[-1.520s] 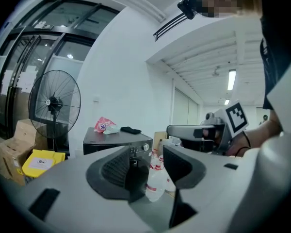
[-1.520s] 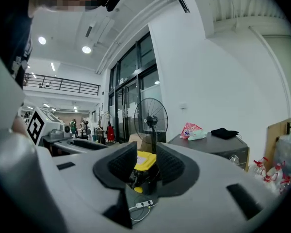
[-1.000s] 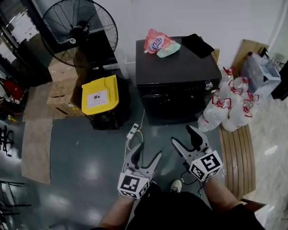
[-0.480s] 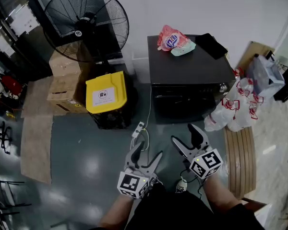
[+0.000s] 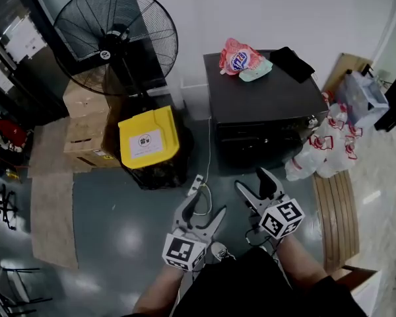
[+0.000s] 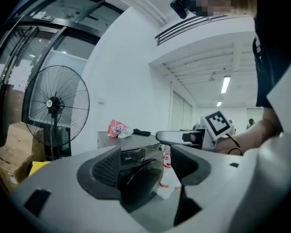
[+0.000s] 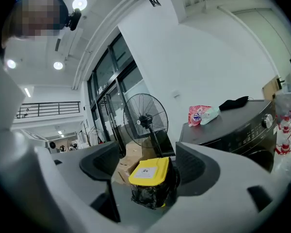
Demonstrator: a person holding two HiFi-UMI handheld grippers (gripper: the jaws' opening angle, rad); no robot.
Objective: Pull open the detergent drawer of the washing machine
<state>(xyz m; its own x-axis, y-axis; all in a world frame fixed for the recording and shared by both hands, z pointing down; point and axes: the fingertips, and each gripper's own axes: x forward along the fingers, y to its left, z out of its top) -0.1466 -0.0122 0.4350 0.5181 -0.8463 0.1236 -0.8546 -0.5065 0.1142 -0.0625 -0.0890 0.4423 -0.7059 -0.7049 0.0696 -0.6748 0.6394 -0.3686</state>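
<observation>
Left gripper at 6 o'clock: released, empty. Right gripper at 5 o'clock: jaws just been opening, nothing between. Washer at 1 o'clock, well apart. Drawer flush in its front.

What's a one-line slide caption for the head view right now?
Open, empty left gripper and right gripper held short of the washing machine; yellow-lidded bin and fan beside it.

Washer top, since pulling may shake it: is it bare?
No, a red bag and a black item lie on the washer.
</observation>
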